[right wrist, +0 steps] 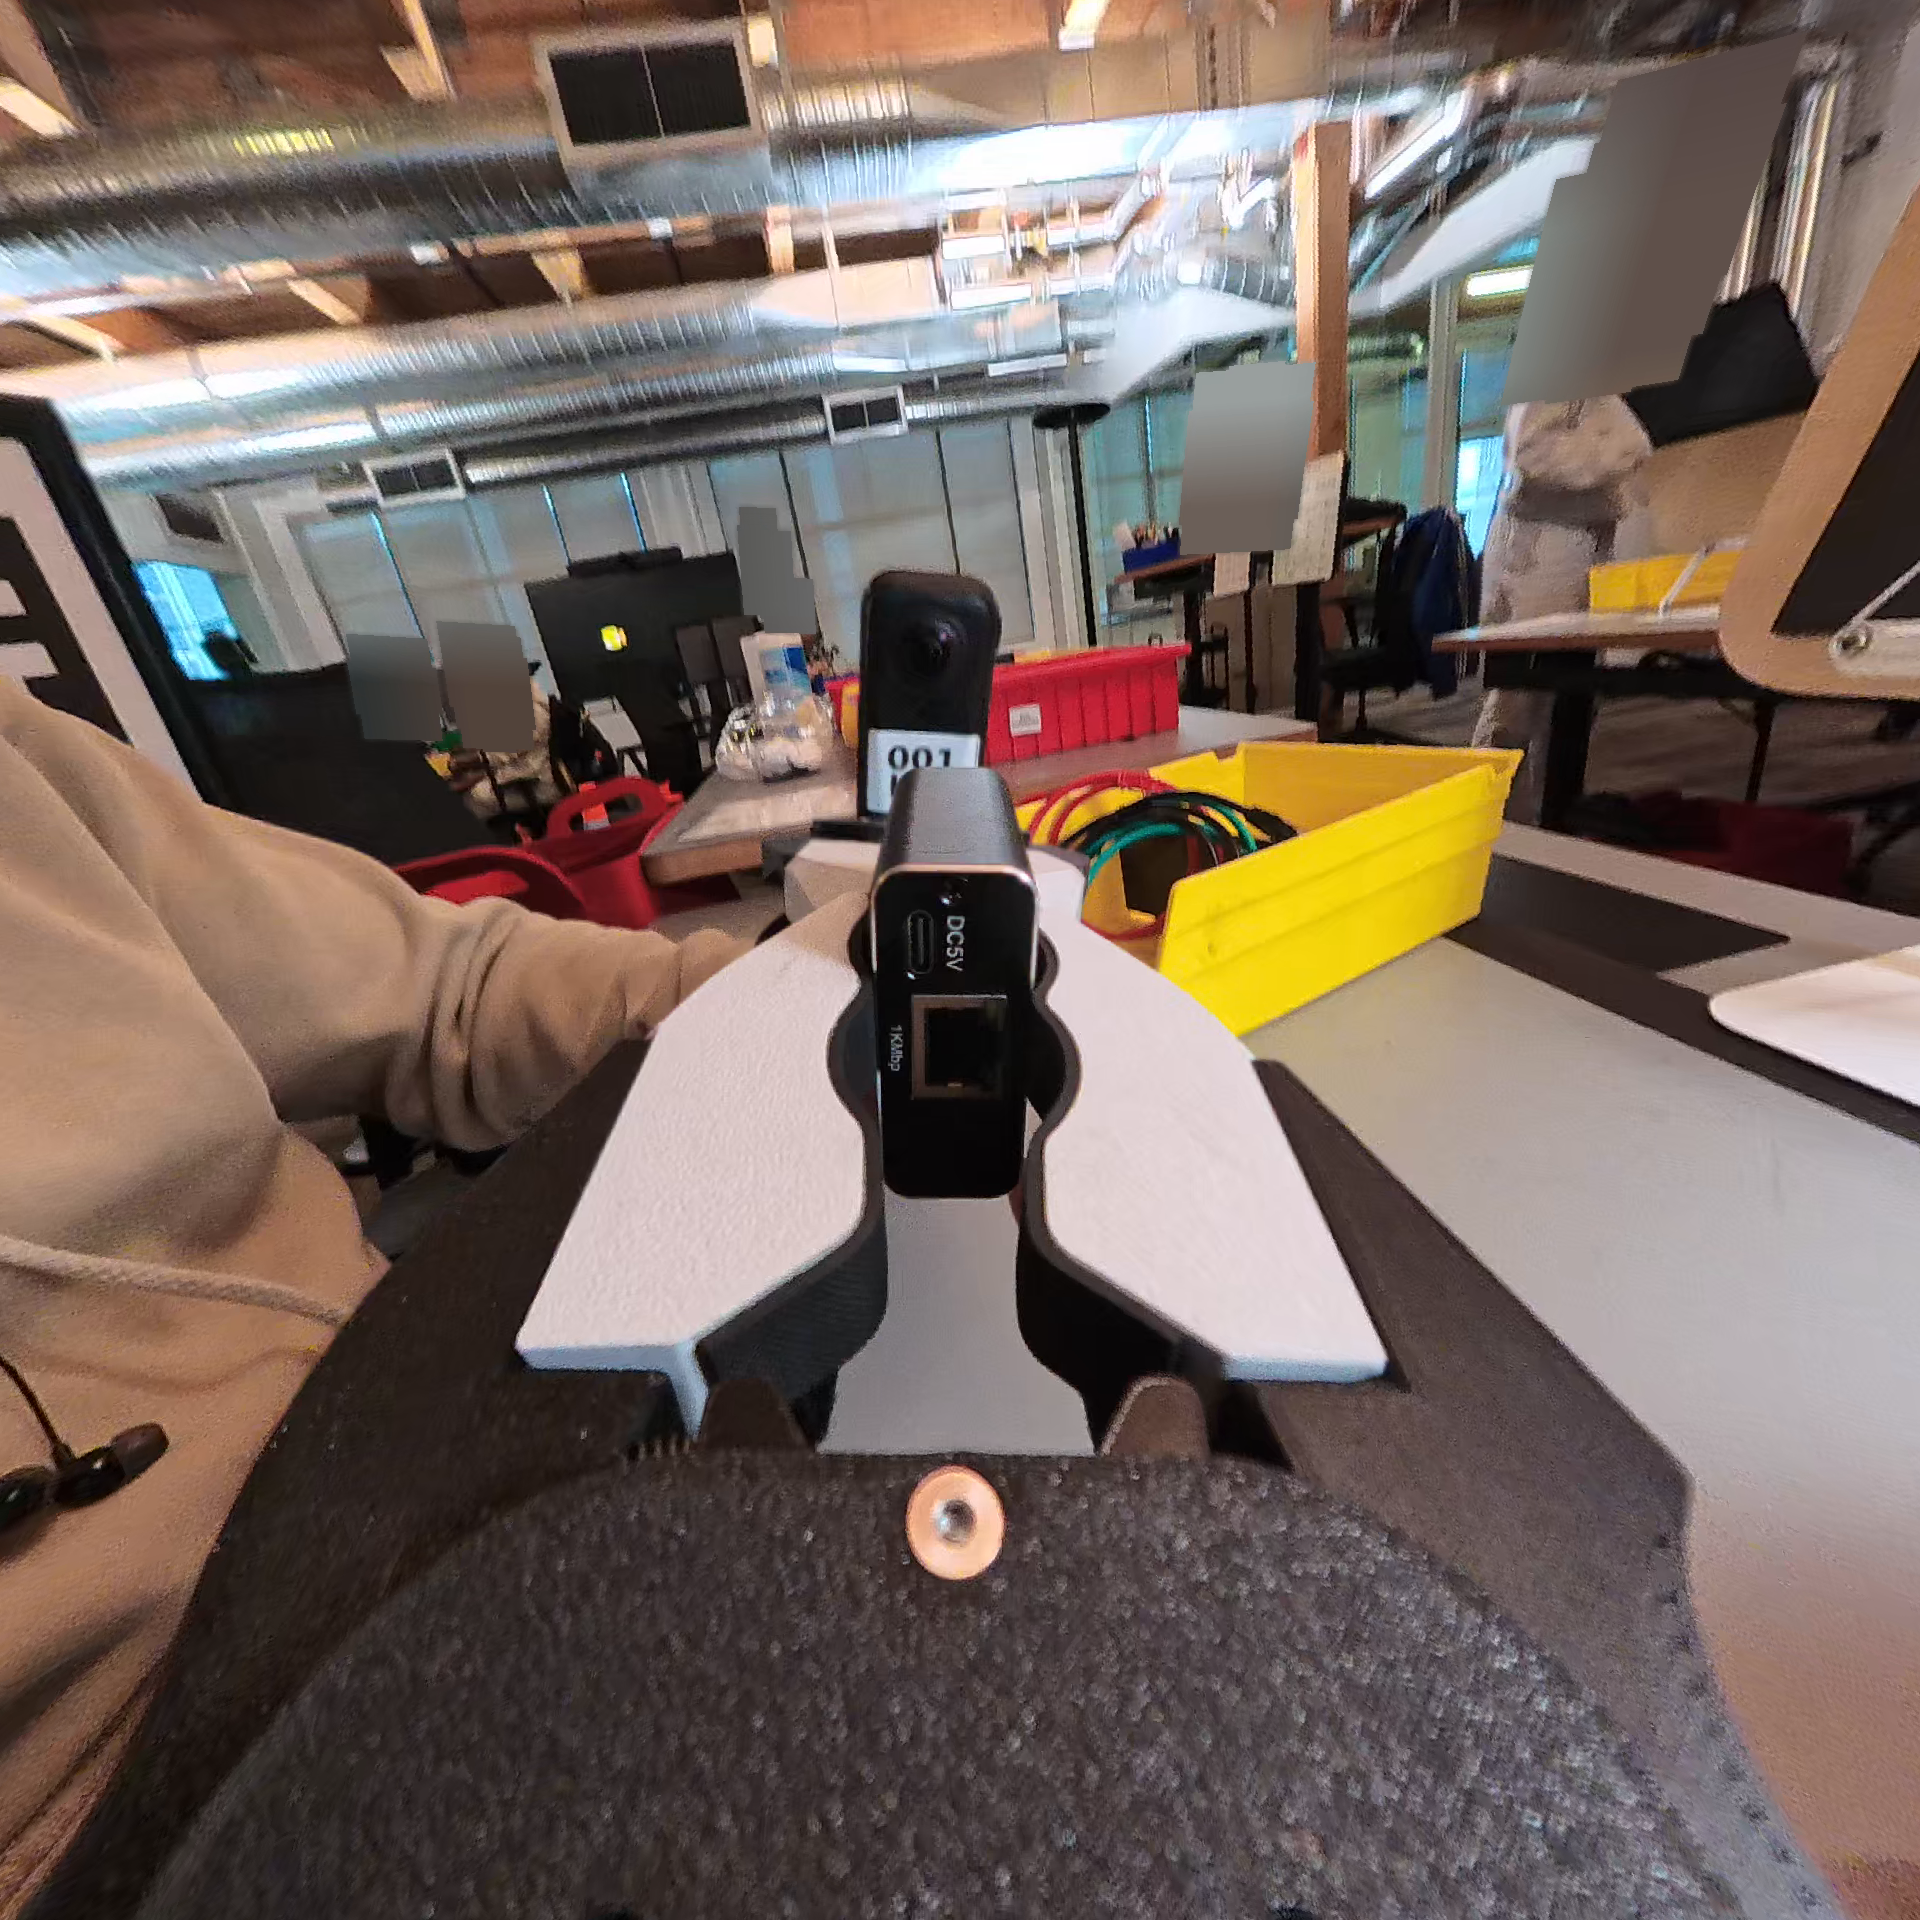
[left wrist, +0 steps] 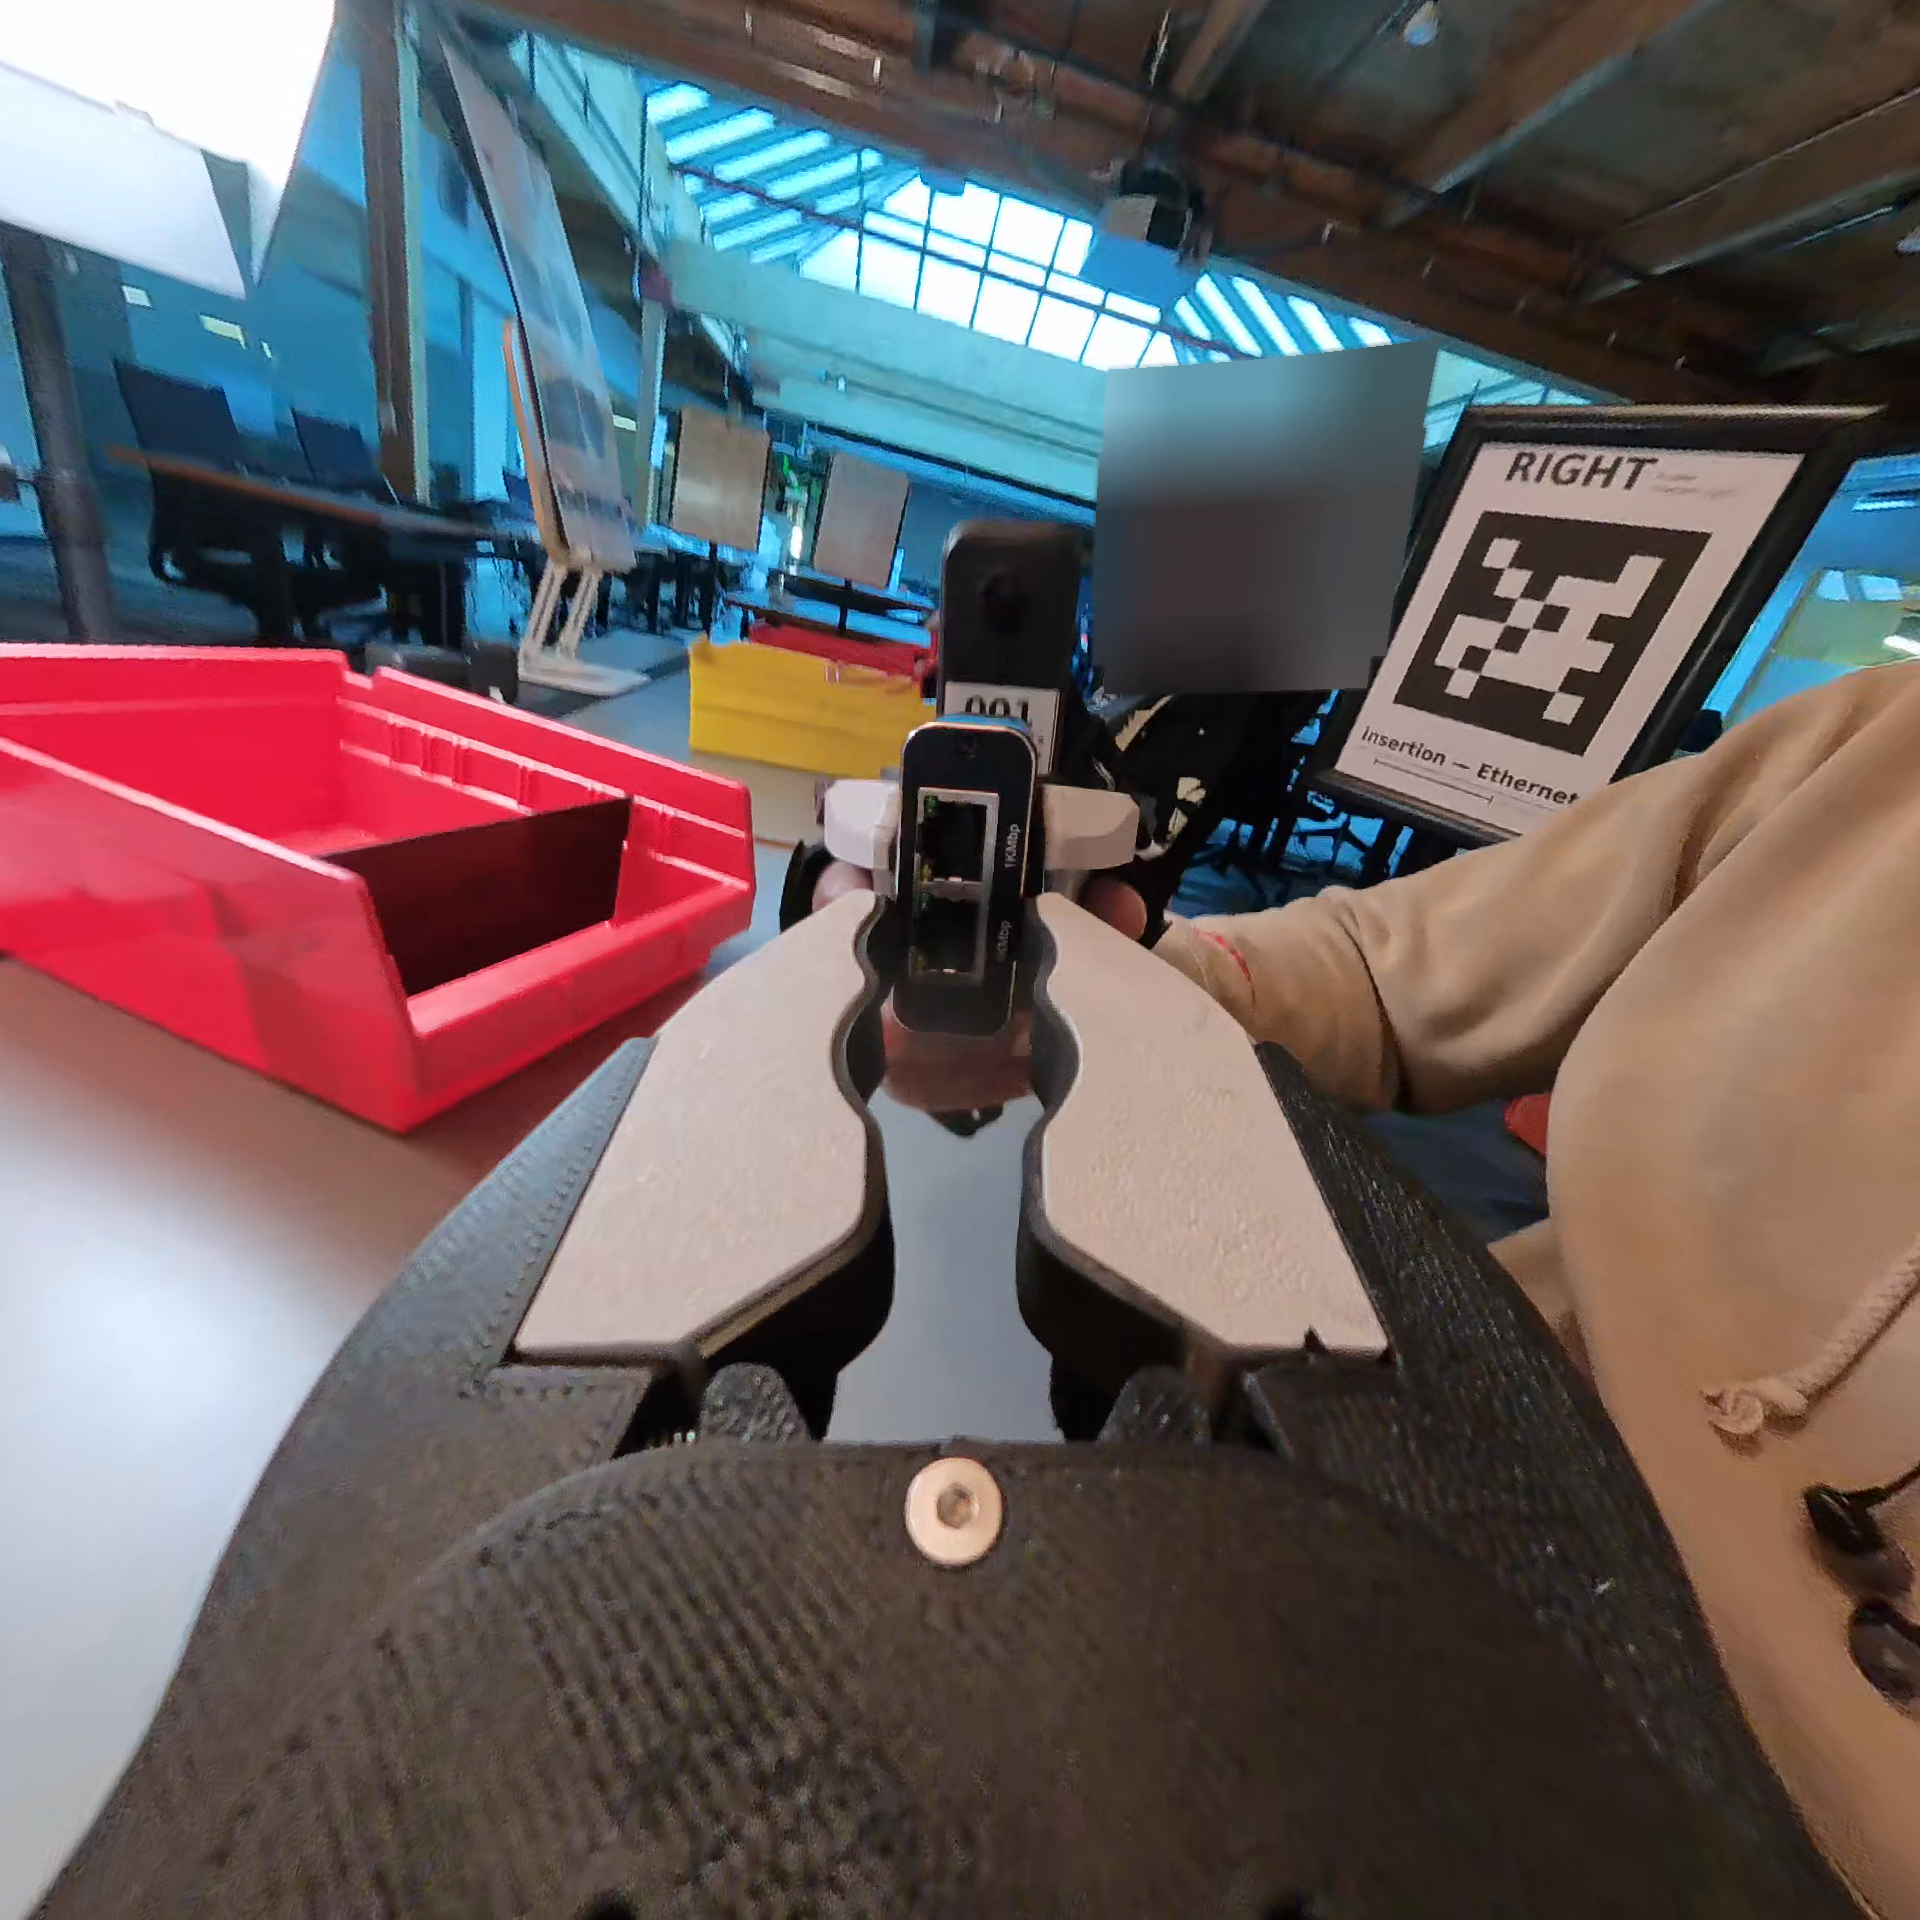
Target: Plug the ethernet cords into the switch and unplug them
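1. Black switch (left wrist: pixel 961 883) sits mid-frame above the table (left wrist: pixel 156 1247), clamped at opposite ends by the left hand-held gripper (left wrist: pixel 956 966) and right hand-held gripper (right wrist: pixel 954 1039)
2. Red bin (left wrist: pixel 312 831) at left
3. Yellow bin (right wrist: pixel 1351 883) at right holds coiled ethernet cords (right wrist: pixel 1164 821)
4. Beige sleeve (left wrist: pixel 1455 935) reaches in beside the switch

The small black switch (left wrist: pixel 958 902) is standing on end, raised above the table, showing two empty stacked ports on one end and one empty port on the other (right wrist: pixel 954 1023); coloured ethernet cords (right wrist: pixel 1153 826) are lying coiled in a yellow bin (right wrist: pixel 1340 883)
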A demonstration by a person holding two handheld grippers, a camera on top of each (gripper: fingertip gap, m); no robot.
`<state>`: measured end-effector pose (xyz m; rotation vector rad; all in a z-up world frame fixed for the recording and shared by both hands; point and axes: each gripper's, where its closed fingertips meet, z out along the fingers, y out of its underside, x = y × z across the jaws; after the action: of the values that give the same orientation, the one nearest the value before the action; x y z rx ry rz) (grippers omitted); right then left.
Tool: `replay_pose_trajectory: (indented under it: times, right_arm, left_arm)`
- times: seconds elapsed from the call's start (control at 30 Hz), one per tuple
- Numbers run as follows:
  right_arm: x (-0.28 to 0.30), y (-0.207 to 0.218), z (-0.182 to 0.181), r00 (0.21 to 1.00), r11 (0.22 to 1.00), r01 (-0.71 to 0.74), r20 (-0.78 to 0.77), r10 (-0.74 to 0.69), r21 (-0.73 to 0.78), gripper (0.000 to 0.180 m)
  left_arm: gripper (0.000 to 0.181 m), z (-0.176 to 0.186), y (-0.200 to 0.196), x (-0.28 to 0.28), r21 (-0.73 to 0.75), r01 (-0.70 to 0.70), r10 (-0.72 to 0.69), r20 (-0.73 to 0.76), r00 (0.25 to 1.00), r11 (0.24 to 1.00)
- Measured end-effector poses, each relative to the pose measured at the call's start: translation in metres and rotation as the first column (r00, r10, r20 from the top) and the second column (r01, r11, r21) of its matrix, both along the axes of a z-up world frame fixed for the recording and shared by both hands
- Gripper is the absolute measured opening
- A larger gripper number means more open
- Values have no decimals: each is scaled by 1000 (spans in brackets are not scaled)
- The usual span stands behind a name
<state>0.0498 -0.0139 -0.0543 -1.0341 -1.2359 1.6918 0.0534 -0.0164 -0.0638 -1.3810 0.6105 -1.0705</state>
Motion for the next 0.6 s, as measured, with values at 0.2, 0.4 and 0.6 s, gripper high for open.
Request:
replay_pose_trajectory:
  times: [0.2,0.4,0.6]
  right_arm:
    - [2,0,-11,995,998,-52,85,49,28,24]
    - [1,1,-20,990,995,-48,133,36,82,24]
    - [0,-1,-19,991,996,-44,129,33,83,24]
  left_arm:
    - [23,-11,1,3,-42,10,-13,-67,998,999]
    - [23,-16,2,2,-60,15,-20,-75,997,998]
    - [28,-12,-2,-4,-68,43,-51,-116,992,997]
